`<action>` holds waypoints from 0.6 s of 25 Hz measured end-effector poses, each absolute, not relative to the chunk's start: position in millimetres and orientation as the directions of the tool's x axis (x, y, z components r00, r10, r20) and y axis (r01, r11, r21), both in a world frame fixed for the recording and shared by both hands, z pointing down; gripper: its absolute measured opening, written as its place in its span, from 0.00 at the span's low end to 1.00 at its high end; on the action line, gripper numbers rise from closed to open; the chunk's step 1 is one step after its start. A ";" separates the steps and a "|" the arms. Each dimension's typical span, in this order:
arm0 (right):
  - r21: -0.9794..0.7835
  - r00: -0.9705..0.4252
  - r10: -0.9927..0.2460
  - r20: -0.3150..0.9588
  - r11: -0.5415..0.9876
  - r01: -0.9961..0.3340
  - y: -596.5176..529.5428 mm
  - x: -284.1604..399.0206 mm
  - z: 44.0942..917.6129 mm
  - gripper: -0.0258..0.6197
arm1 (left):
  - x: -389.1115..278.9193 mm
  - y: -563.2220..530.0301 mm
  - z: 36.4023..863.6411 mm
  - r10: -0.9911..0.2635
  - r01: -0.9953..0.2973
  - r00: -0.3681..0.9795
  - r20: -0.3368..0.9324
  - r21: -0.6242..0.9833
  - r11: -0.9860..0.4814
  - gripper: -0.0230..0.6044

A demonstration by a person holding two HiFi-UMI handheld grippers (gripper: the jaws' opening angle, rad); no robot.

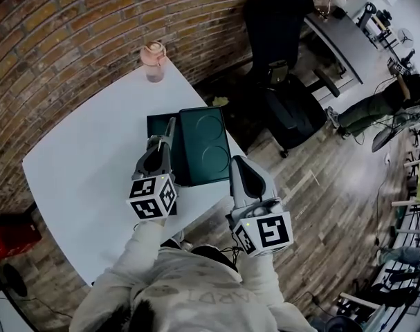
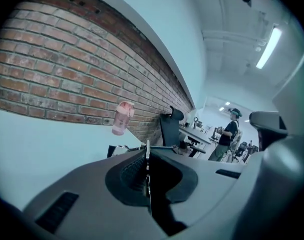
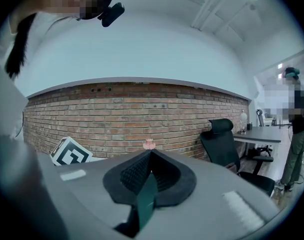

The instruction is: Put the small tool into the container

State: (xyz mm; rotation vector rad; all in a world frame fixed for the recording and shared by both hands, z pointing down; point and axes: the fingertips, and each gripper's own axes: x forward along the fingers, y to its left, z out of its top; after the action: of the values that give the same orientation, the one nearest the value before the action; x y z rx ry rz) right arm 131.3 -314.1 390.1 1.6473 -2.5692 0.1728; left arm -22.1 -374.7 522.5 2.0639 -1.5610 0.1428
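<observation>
A dark green container (image 1: 162, 126) lies open on the white table (image 1: 85, 164), its lid (image 1: 204, 144) spread out to the right. My left gripper (image 1: 169, 128) hovers over the container's near edge. Its jaws are shut on the small tool (image 1: 171, 124), a thin silver strip that pokes out past the tips. In the left gripper view the tool (image 2: 147, 146) stands edge-on between the closed pads of that gripper (image 2: 147, 153). My right gripper (image 1: 235, 163) sits at the lid's near right corner. In the right gripper view this gripper (image 3: 150, 158) is shut on the green lid edge (image 3: 145, 200).
A pink bottle (image 1: 154, 59) stands at the table's far edge by the brick wall (image 1: 78, 40). A black office chair (image 1: 282, 33) is on the wooden floor to the right, with a person (image 1: 376, 106) beyond it. A red crate (image 1: 12, 235) sits on the floor at left.
</observation>
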 end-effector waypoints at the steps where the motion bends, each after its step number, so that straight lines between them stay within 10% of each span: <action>1: -0.049 -0.415 -0.899 0.136 0.413 -0.910 -314.9 131.7 390.7 0.06 | -21.6 -376.3 526.6 -0.856 -0.918 0.319 0.407 0.357 -0.172 0.05; 15: -0.041 -0.408 -0.896 0.178 0.408 -0.912 -325.7 128.2 405.3 0.06 | -15.7 -393.4 573.2 -0.802 -0.927 0.304 0.514 0.355 -0.124 0.03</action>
State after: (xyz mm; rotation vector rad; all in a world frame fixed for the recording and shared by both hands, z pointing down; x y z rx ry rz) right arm 128.2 -325.7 405.3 1.6317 -2.5261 0.1978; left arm -15.7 -393.4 573.2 1.9568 -1.5322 0.2596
